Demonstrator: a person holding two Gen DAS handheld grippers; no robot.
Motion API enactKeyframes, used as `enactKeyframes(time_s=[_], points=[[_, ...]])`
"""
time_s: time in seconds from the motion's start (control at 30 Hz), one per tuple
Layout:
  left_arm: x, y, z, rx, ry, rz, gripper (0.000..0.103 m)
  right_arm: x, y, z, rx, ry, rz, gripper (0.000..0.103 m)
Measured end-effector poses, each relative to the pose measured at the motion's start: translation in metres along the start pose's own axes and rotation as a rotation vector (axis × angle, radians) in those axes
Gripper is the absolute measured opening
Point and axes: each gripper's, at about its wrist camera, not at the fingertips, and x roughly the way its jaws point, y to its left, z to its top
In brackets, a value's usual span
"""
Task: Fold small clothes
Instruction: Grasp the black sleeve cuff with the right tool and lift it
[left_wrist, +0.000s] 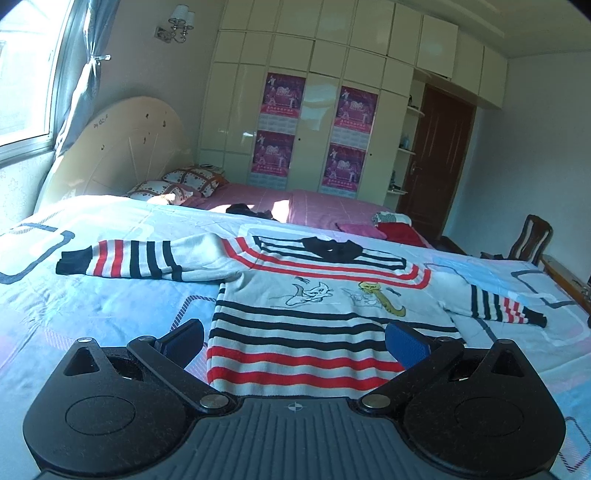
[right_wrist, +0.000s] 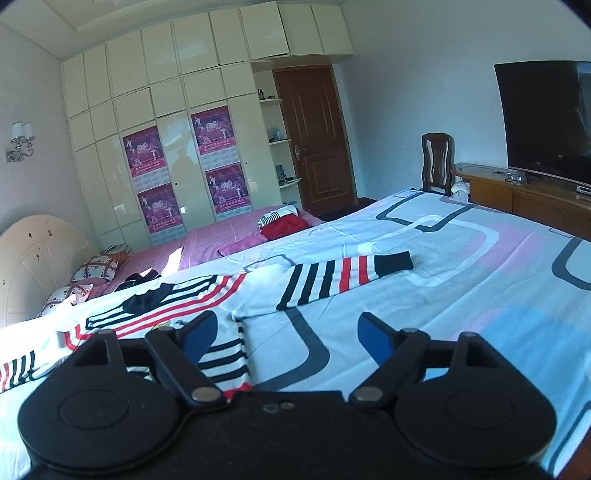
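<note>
While the striped sweater (left_wrist: 317, 306) lies flat on the patterned bedsheet (left_wrist: 110, 306) with both sleeves spread out, the left gripper (left_wrist: 295, 341) hovers over its hem, blue pads (left_wrist: 406, 345) spread wide and holding nothing. Over the sweater's side edge, the right gripper (right_wrist: 286, 334) also stands apart and empty, near one sleeve (right_wrist: 343, 275).
</note>
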Motion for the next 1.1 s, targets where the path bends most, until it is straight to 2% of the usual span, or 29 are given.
enactKeyframes(time_s=[0.03, 0.17, 0.2, 0.37, 0.5, 0.63, 0.83, 0.9, 0.93, 0.97, 1.0, 1.07, 1.1], points=[[0.015, -0.003, 0.001, 0.006, 0.007, 0.015, 0.103, 0.018, -0.006, 0.005, 0.007, 0.005, 0.0, 0.081], [0.081, -0.014, 0.012, -0.012, 0.037, 0.119, 0.103, 0.102, -0.041, 0.025, 0.078, 0.064, -0.009, 0.057], [0.099, -0.016, 0.016, -0.024, 0.042, 0.135, 0.103, 0.124, -0.05, 0.029, 0.102, 0.079, -0.018, 0.056], [0.179, -0.043, 0.026, -0.026, 0.08, 0.211, 0.103, 0.219, -0.107, 0.038, 0.252, 0.136, -0.077, 0.056], [0.226, -0.068, 0.025, 0.017, 0.109, 0.215, 0.103, 0.274, -0.138, 0.032, 0.312, 0.171, -0.103, 0.056], [0.256, -0.077, 0.026, 0.037, 0.139, 0.228, 0.103, 0.308, -0.16, 0.02, 0.415, 0.224, -0.099, 0.056], [0.285, -0.08, 0.036, 0.056, 0.153, 0.228, 0.103, 0.324, -0.161, 0.016, 0.458, 0.2, -0.034, 0.058], [0.291, -0.075, 0.039, 0.058, 0.16, 0.251, 0.103, 0.329, -0.163, 0.017, 0.493, 0.188, -0.036, 0.05], [0.293, -0.072, 0.041, 0.056, 0.161, 0.258, 0.103, 0.332, -0.163, 0.017, 0.5, 0.187, -0.04, 0.039], [0.295, -0.069, 0.042, 0.052, 0.163, 0.259, 0.103, 0.337, -0.165, 0.019, 0.497, 0.188, -0.05, 0.023], [0.296, -0.063, 0.044, 0.046, 0.164, 0.256, 0.103, 0.34, -0.163, 0.018, 0.486, 0.195, -0.064, 0.017], [0.296, -0.054, 0.045, 0.046, 0.165, 0.25, 0.103, 0.339, -0.158, 0.021, 0.472, 0.187, -0.069, 0.009], [0.297, -0.048, 0.046, 0.048, 0.167, 0.244, 0.103, 0.337, -0.151, 0.026, 0.445, 0.174, -0.072, 0.009]])
